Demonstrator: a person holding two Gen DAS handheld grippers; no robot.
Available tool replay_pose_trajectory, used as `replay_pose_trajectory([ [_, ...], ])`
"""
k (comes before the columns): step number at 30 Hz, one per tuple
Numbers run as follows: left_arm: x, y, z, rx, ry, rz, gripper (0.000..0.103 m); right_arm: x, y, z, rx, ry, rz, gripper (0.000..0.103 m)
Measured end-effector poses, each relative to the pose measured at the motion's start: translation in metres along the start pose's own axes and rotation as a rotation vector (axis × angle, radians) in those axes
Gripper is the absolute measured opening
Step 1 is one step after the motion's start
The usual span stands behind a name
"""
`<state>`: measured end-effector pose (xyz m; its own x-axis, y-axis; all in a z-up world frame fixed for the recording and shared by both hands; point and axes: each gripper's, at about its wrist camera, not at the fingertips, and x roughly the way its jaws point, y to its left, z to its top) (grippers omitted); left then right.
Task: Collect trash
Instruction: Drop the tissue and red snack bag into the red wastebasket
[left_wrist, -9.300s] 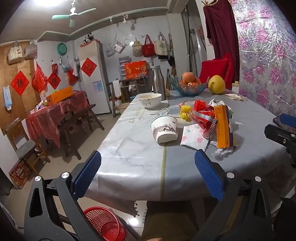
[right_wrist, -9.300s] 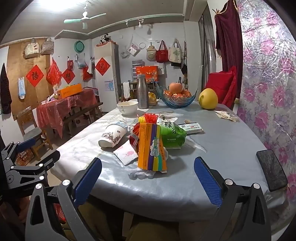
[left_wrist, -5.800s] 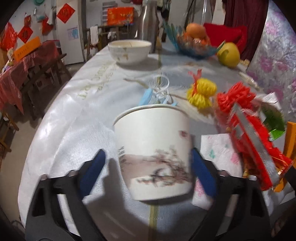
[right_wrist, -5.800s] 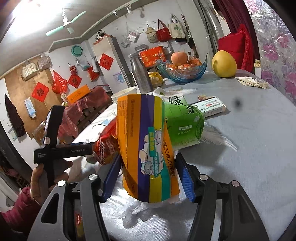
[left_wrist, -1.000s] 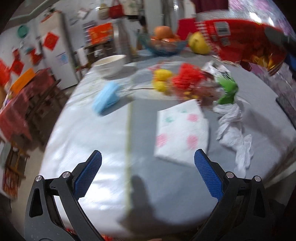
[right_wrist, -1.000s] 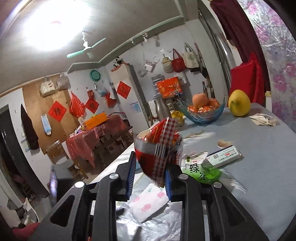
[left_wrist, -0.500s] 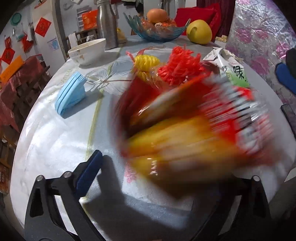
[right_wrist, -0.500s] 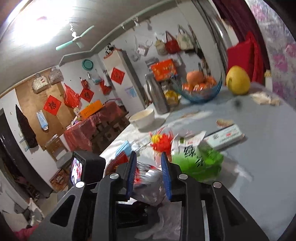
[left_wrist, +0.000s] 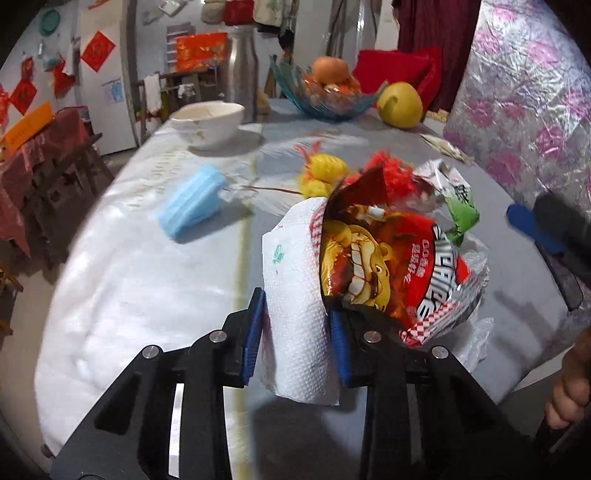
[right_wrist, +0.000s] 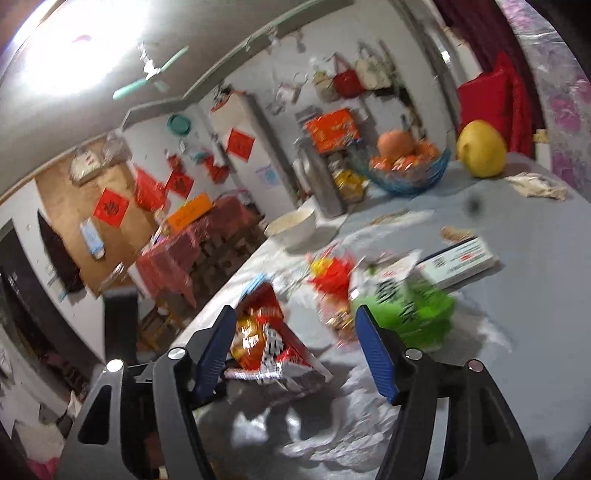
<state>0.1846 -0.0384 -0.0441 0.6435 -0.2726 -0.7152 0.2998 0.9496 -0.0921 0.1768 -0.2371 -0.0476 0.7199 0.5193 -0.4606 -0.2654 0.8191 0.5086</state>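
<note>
In the left wrist view, we are squeezing our left gripper (left_wrist: 295, 332) on a white napkin (left_wrist: 295, 295). Its jaws are closing, and the blue pads are pressing on the napkin's two sides. A red snack bag (left_wrist: 388, 269) is leaning on the napkin's right side, touching it, but we cannot tell if the pads are pinching the bag too. Both are lifted over the near edge of the table (left_wrist: 147, 277). A blue face mask (left_wrist: 192, 201) is lying toward the left edge. A yellow tassel (left_wrist: 321, 173) and a red tassel (left_wrist: 395, 170) are sitting in the middle, and a green packet (left_wrist: 458, 206) is peeking out behind the bag. A white bowl (left_wrist: 208, 123), a fruit bowl (left_wrist: 325, 96) and a yellow fruit (left_wrist: 400, 105) are standing near the far edge. A hand (left_wrist: 569, 391) is showing at the right.

In the right wrist view, we are spreading our right gripper (right_wrist: 291, 350). Its jaws are opening and nothing is pinched. The snack bag (right_wrist: 266, 343) is sitting between them, close to the left pad. The green packet (right_wrist: 413, 310) is lying just past the right pad. A crumpled clear wrapper (right_wrist: 340, 424) is lying by the table's near edge. A white box (right_wrist: 461, 258) is lying toward the right edge.
</note>
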Motion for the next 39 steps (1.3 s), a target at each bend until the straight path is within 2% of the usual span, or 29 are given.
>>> replay_pose_trajectory([
  [3,-0.008,0.012,-0.002,-0.023,-0.016,0.007,0.034,0.019,0.015,-0.01,-0.048,0.055,0.004,0.074],
  [9,-0.003,0.019,-0.013,-0.028,0.006,0.014,0.034,0.056,0.031,-0.032,-0.077,0.149,0.025,0.074],
  [11,-0.002,0.022,-0.016,-0.033,0.009,0.015,0.034,0.064,0.029,-0.036,-0.065,0.166,0.052,0.047],
  [12,-0.001,0.023,-0.018,-0.034,0.01,0.015,0.034,0.066,0.028,-0.037,-0.052,0.179,0.079,0.026],
  [14,-0.002,0.024,-0.019,-0.038,0.013,0.005,0.034,0.062,0.027,-0.036,-0.031,0.153,0.12,0.02],
  [16,-0.007,0.024,-0.021,-0.032,0.003,0.003,0.034,0.051,0.035,-0.033,-0.061,0.113,0.122,0.017],
  [19,-0.021,0.024,-0.021,-0.021,-0.031,-0.001,0.034,0.033,0.044,-0.026,-0.081,0.056,0.125,0.017],
  [21,-0.031,0.025,-0.021,-0.011,-0.051,0.03,0.034,0.022,0.044,-0.021,-0.065,0.01,0.116,0.016],
  [28,-0.038,0.045,-0.032,-0.047,-0.035,0.076,0.034,-0.006,0.022,-0.006,0.012,-0.055,0.119,0.016],
  [33,-0.064,0.079,-0.043,-0.098,-0.06,0.143,0.034,-0.008,0.026,-0.007,0.008,-0.049,0.145,0.016],
  [39,-0.113,0.139,-0.071,-0.177,-0.077,0.264,0.034,0.001,0.052,-0.017,-0.039,-0.005,0.175,0.016],
])
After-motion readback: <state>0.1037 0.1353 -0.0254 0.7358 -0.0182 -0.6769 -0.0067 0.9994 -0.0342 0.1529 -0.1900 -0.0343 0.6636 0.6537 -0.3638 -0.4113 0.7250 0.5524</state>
